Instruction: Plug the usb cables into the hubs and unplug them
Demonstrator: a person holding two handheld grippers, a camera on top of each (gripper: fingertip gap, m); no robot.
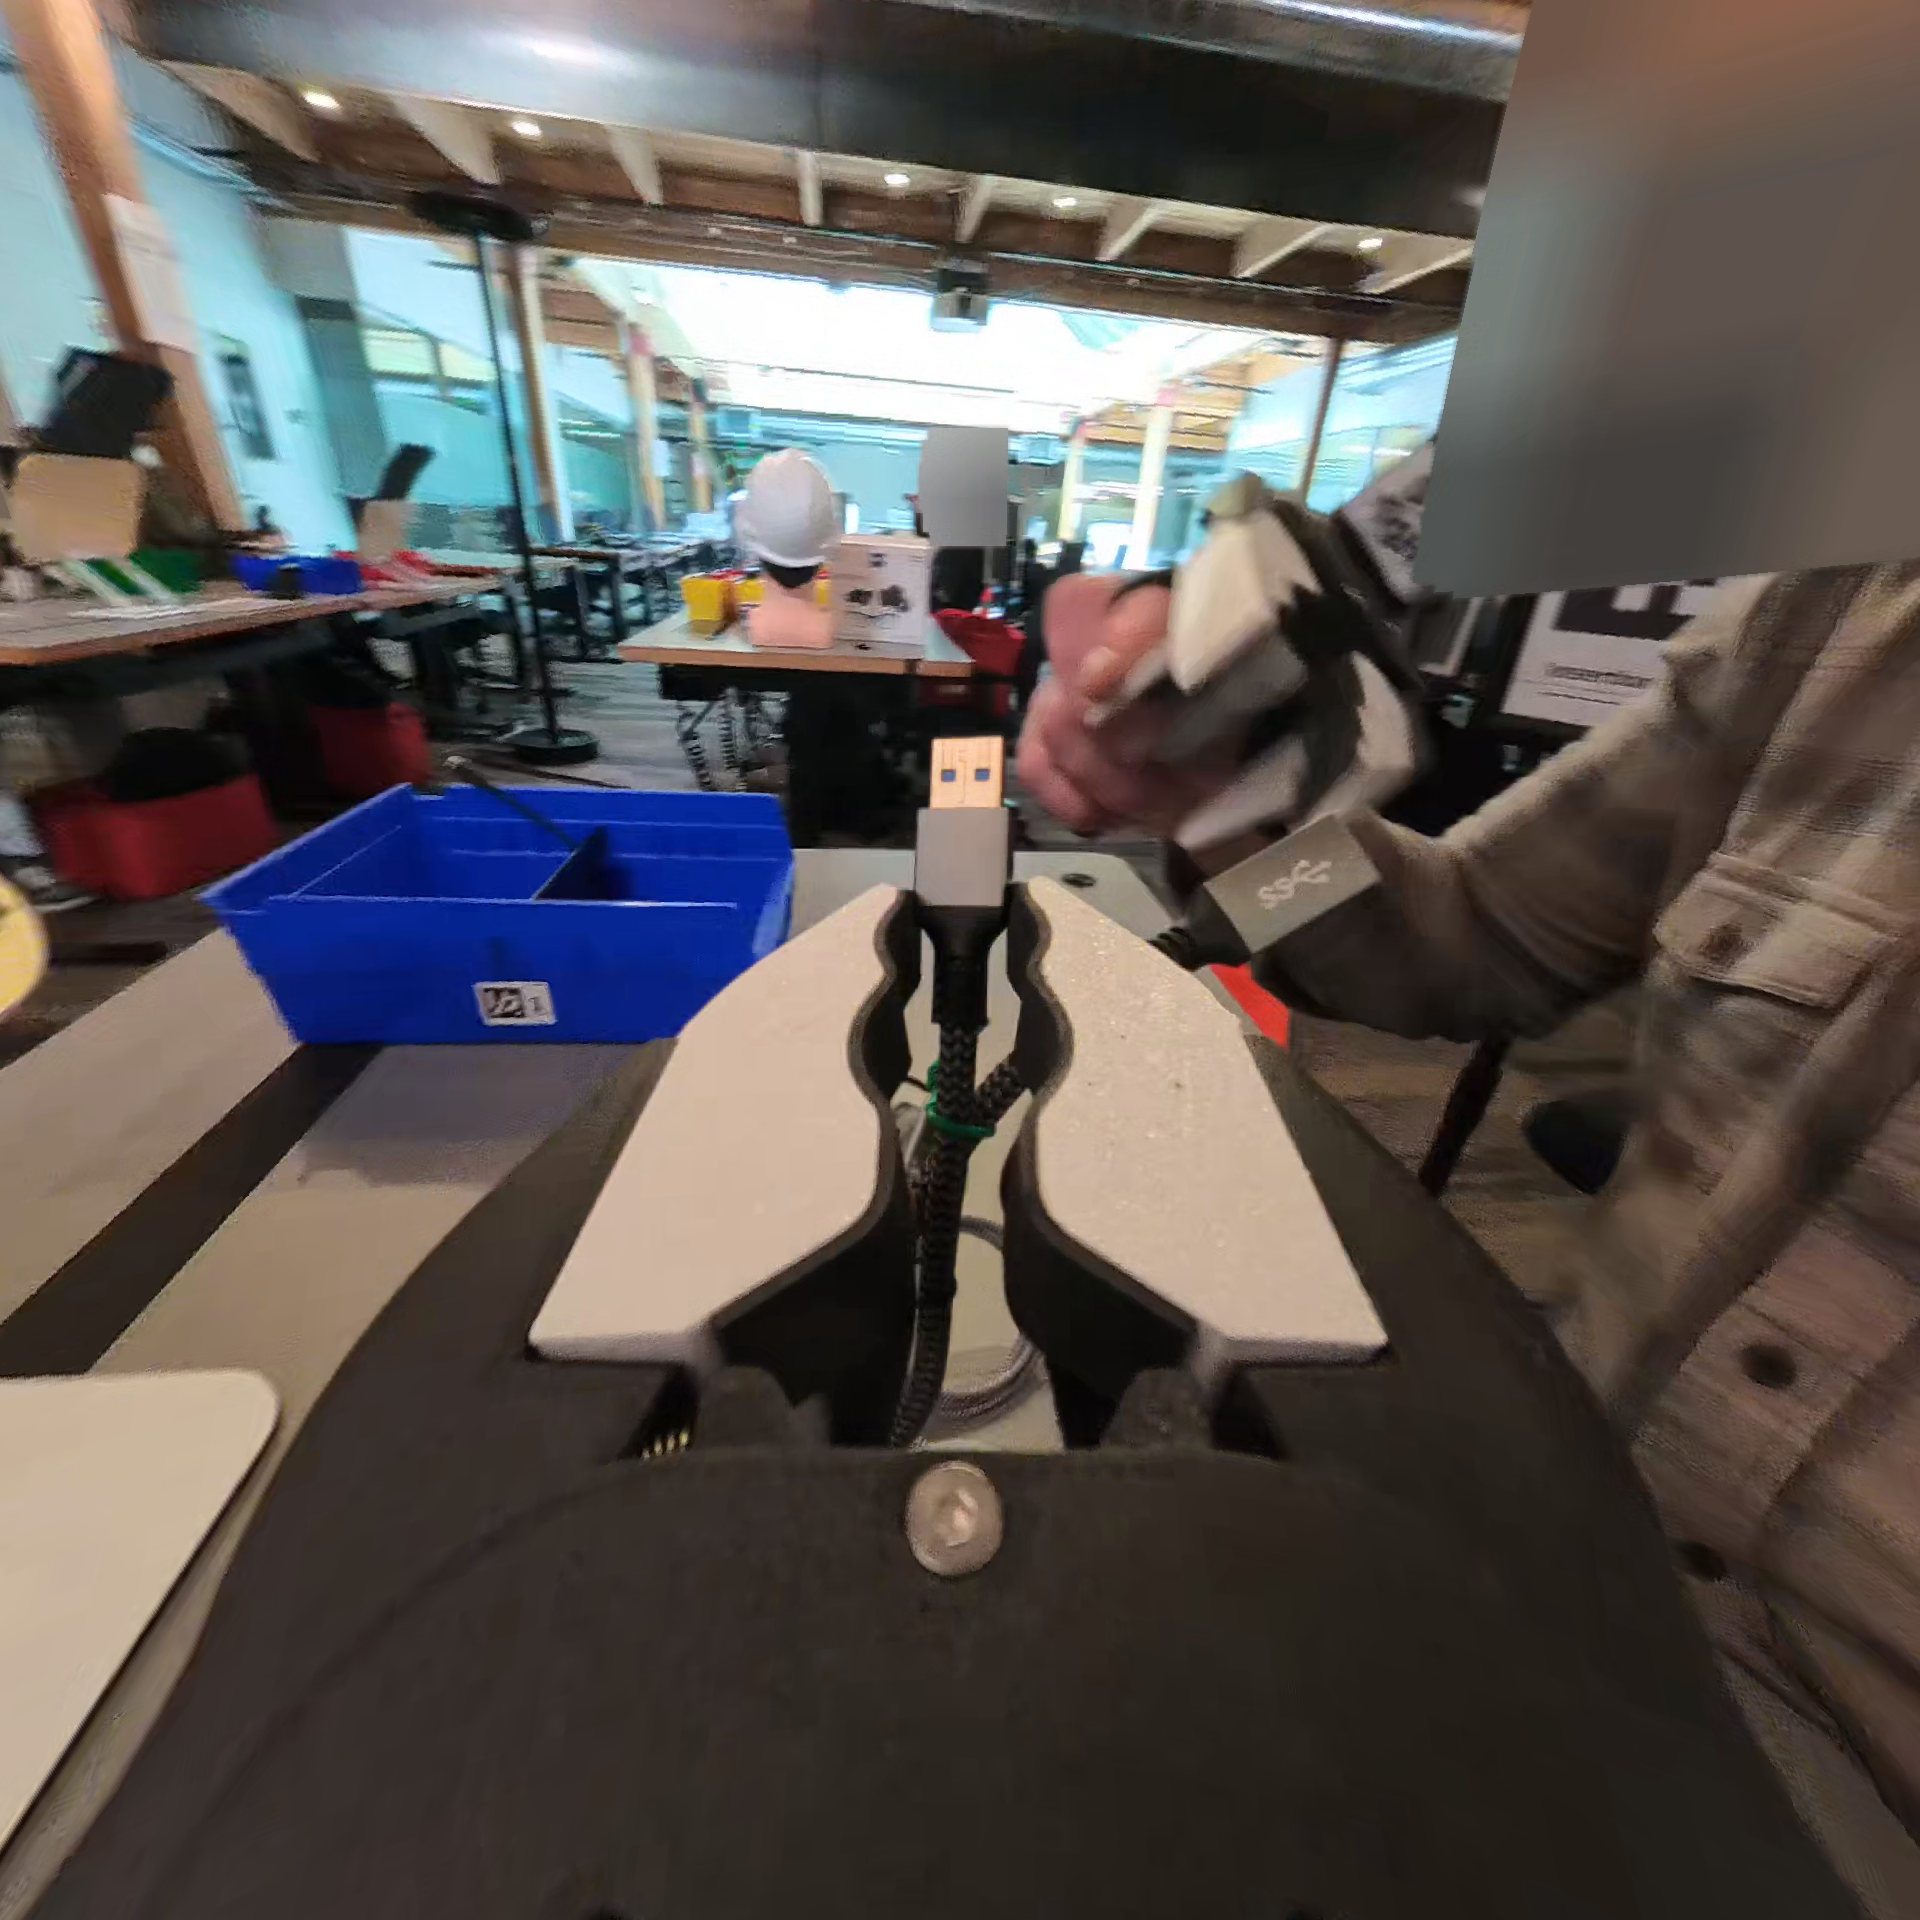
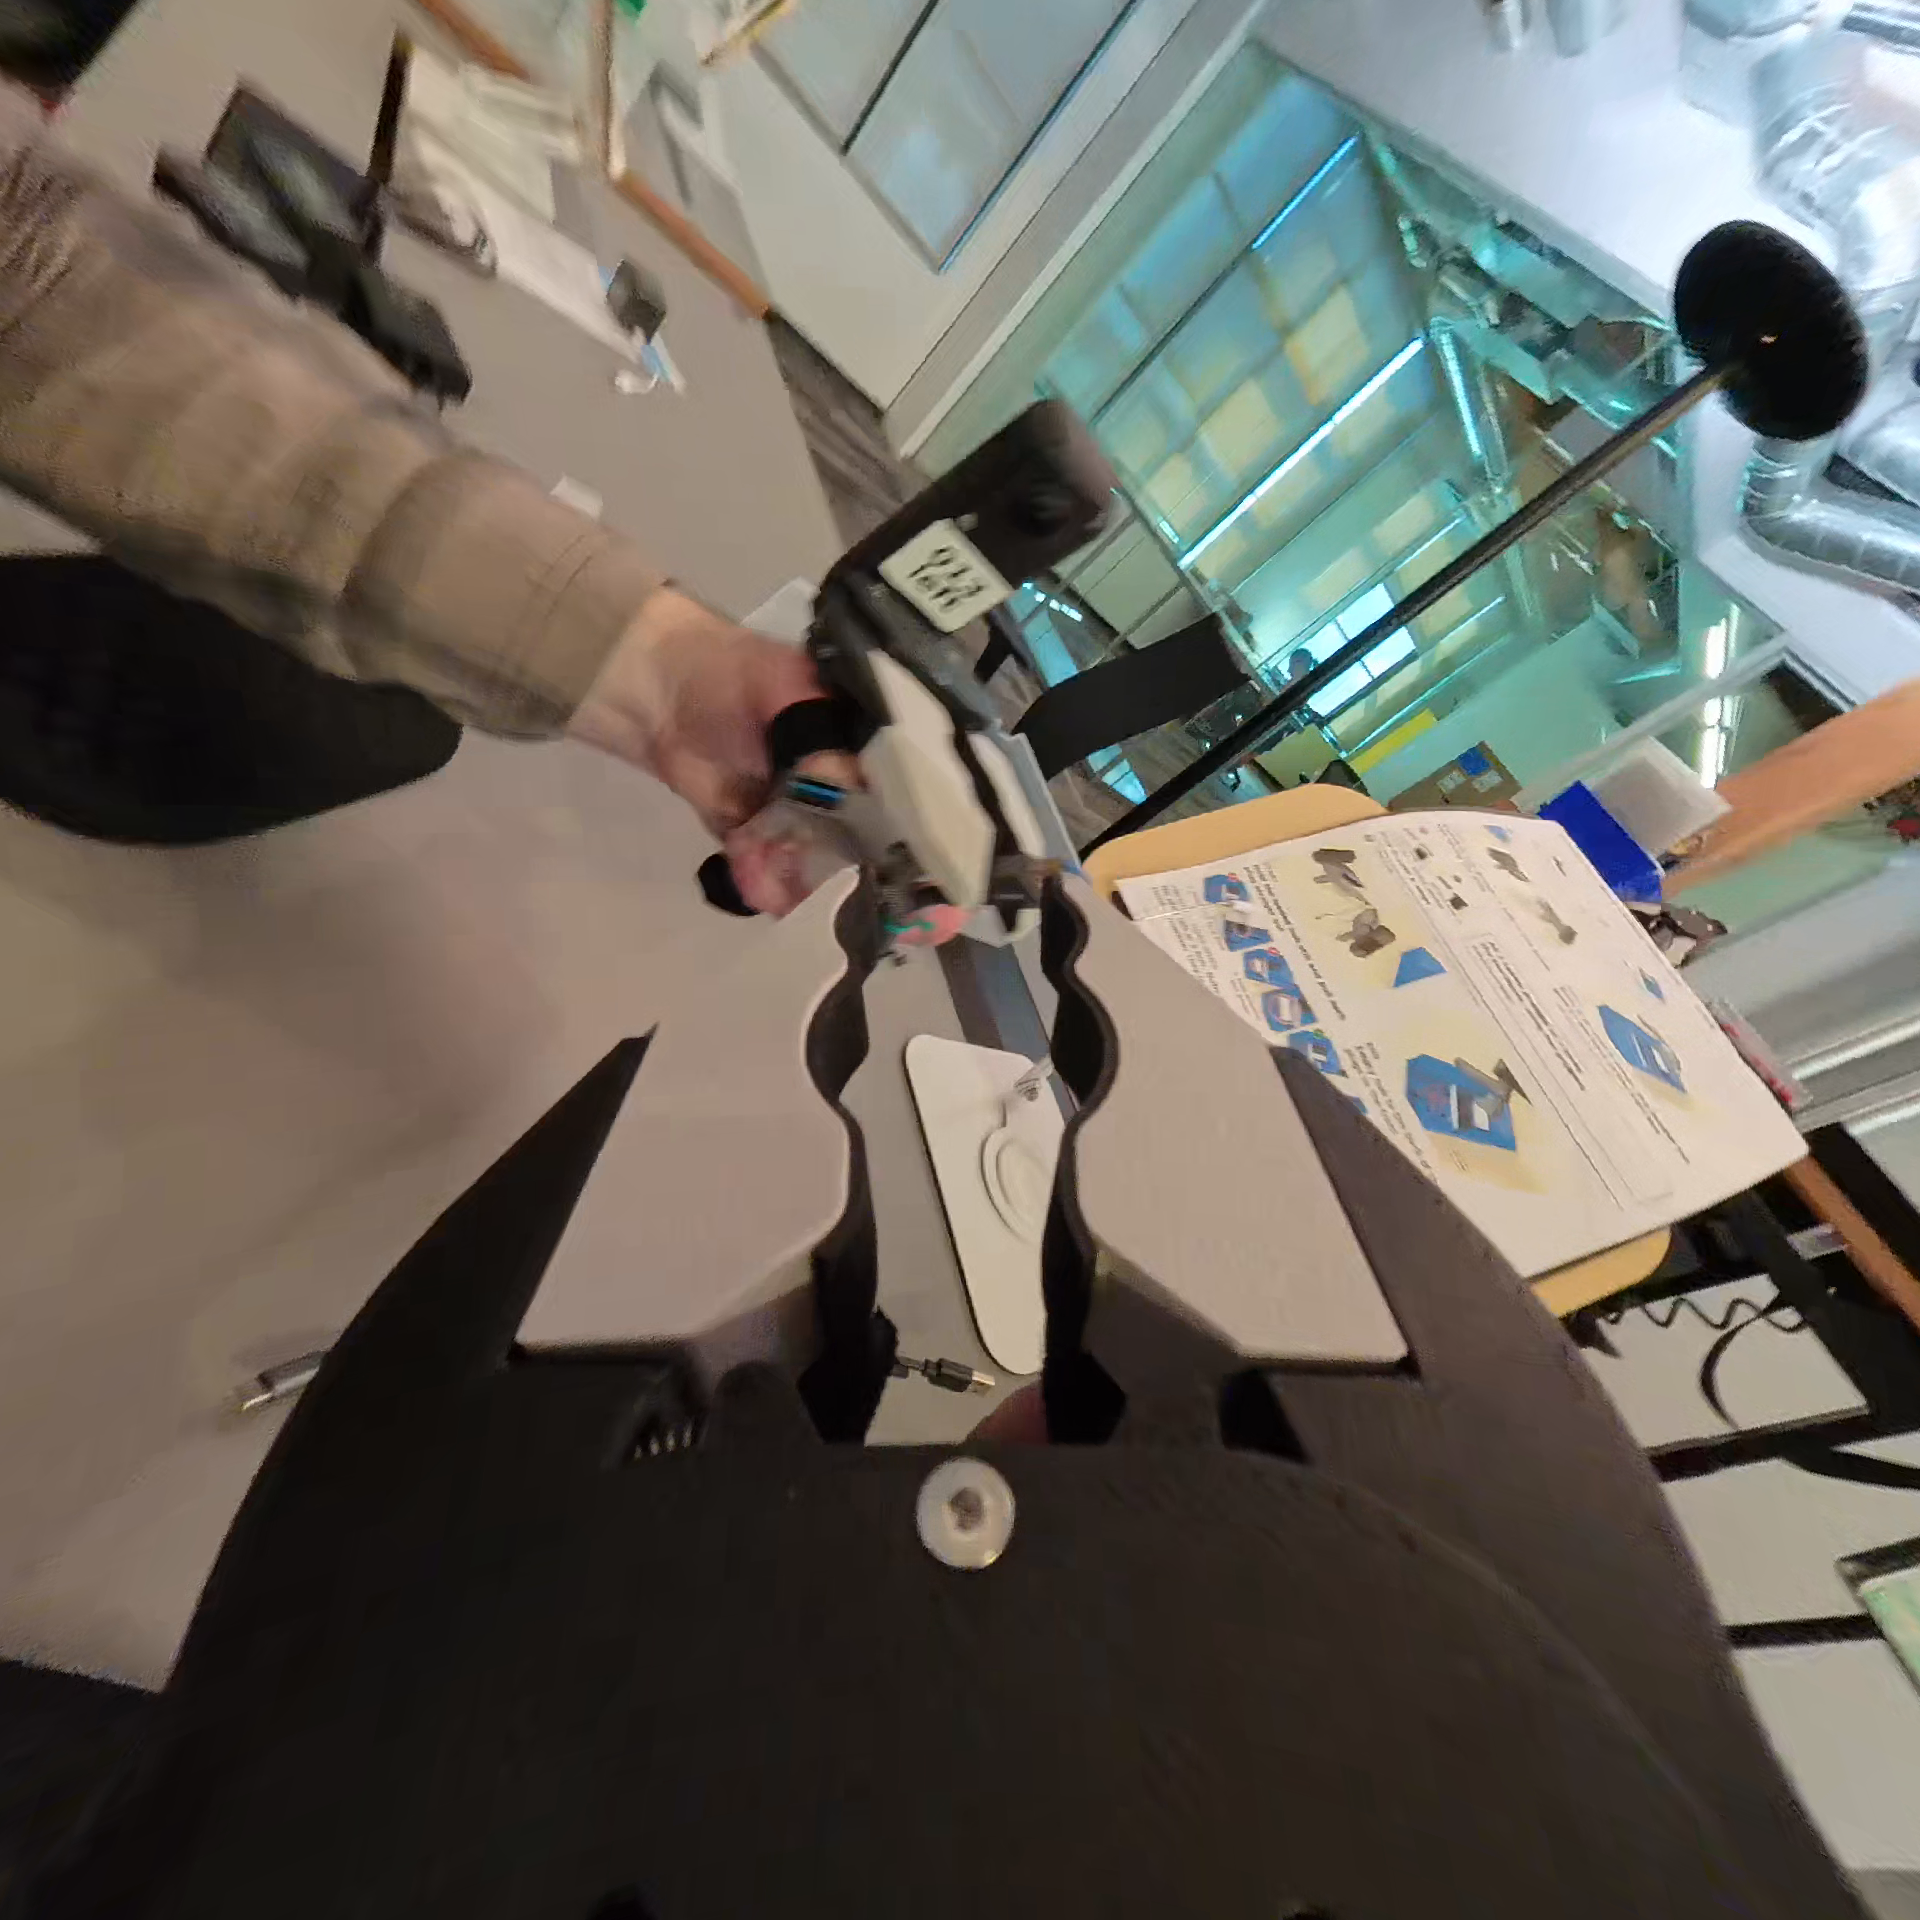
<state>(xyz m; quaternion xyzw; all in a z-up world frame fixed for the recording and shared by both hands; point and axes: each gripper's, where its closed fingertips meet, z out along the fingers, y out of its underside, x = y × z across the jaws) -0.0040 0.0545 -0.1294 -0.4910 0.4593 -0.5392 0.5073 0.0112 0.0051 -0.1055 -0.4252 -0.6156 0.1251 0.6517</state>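
The USB plug [image 1: 962,821] stands upright between the tips of the left gripper [image 1: 961,914], its metal end pointing straight forward, along the fingers and away from the camera. The jaws are closed on the black collar just under the plug, and the braided cable [image 1: 940,1195] hangs back between the fingers. To the right and near it is the grey hub [image 1: 1288,883], tilted, with the right gripper [image 1: 1236,665] around it. In the right wrist view the right gripper [image 2: 961,904] has a gap between its jaws, and I cannot tell if they press on the hub. In my judgement, the plug's long axis must still turn toward the hub's port. A blue bin [image 1: 499,914] stands on the table [image 1: 125,1091] at the left.
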